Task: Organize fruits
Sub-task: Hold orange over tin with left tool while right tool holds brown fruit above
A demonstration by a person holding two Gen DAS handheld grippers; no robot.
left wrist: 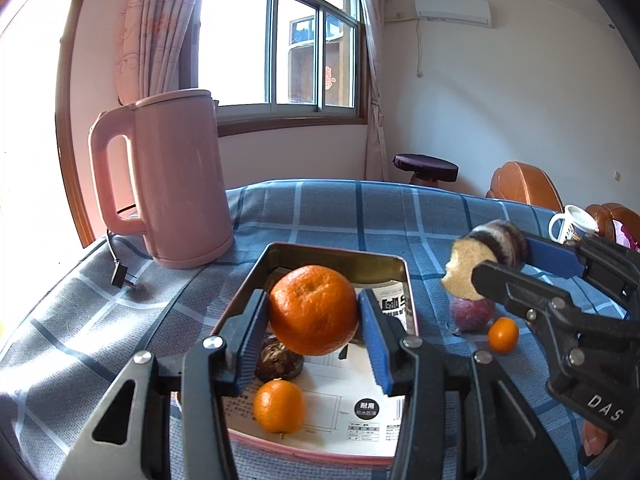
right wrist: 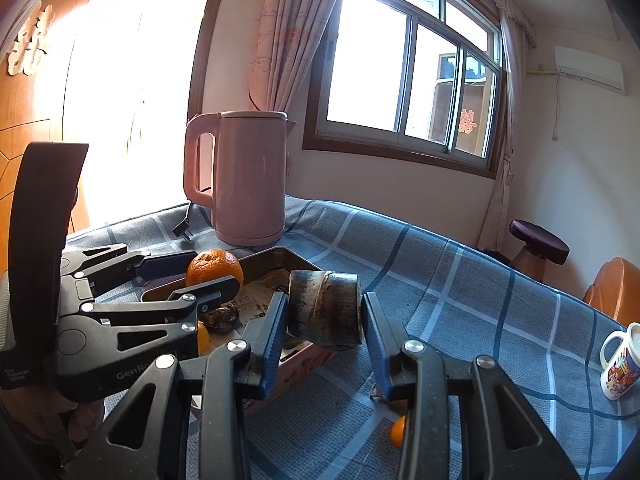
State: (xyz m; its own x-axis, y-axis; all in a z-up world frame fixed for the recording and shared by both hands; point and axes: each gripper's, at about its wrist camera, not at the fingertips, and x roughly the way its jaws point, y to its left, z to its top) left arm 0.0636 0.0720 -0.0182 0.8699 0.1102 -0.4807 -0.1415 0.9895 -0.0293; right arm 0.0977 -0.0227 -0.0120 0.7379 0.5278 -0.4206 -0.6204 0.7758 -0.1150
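Observation:
My left gripper (left wrist: pixel 314 312) is shut on a big orange (left wrist: pixel 314 300) and holds it above the metal tray (left wrist: pixel 332 256). On the tray's paper liner lie a small orange (left wrist: pixel 279 406) and a dark brown fruit (left wrist: pixel 280 362). My right gripper (right wrist: pixel 324 316) is shut on a short dark-skinned cane piece (right wrist: pixel 324 304) with a pale cut face (left wrist: pixel 466 272), beside the tray's right edge. The left wrist view shows a purple fruit (left wrist: pixel 470 314) and a tiny orange (left wrist: pixel 503 334) on the cloth below it. In the right wrist view the left gripper (right wrist: pixel 200 276) carries the big orange (right wrist: pixel 215 266).
A pink kettle (left wrist: pixel 176 184) stands behind the tray at the left, its plug (left wrist: pixel 120 274) lying on the blue checked tablecloth (left wrist: pixel 360 216). A printed mug (right wrist: pixel 620 360) sits at the far right. Beyond the table stand a stool (left wrist: pixel 426 166) and brown chairs.

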